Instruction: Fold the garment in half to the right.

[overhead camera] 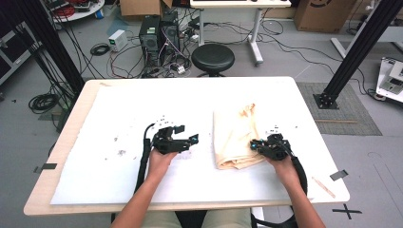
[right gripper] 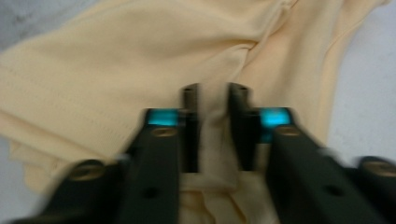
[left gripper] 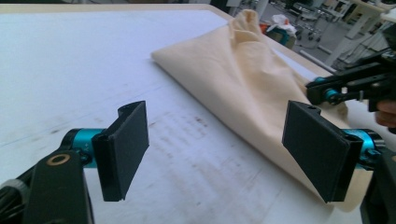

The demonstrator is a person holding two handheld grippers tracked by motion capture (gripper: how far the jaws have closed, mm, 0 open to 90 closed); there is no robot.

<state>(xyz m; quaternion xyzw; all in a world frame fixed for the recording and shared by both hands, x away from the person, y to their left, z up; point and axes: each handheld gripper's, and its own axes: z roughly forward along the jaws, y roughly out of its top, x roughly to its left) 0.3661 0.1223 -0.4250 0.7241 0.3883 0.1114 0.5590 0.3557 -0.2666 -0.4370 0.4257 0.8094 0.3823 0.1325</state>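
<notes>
Table (overhead camera: 304, 102): a pale wooden top is covered by a white sheet (overhead camera: 109, 133) marked with dark specks.
Left gripper (overhead camera: 183, 137): it is held over the sheet left of the table's middle, nearer the front edge; its jaws are spread wide with nothing between them, as seen in the left gripper view (left gripper: 217, 149).
Cloth (overhead camera: 235, 135): a folded cream piece is laid right of the middle, running from mid-table towards the front edge; it is seen just beyond the left gripper's jaws (left gripper: 238, 79).
Right gripper (overhead camera: 256, 145): it is placed at the cloth's right front side; its jaws are nearly closed, with a fold of cloth (right gripper: 140, 70) pinched between them (right gripper: 212, 130).
</notes>
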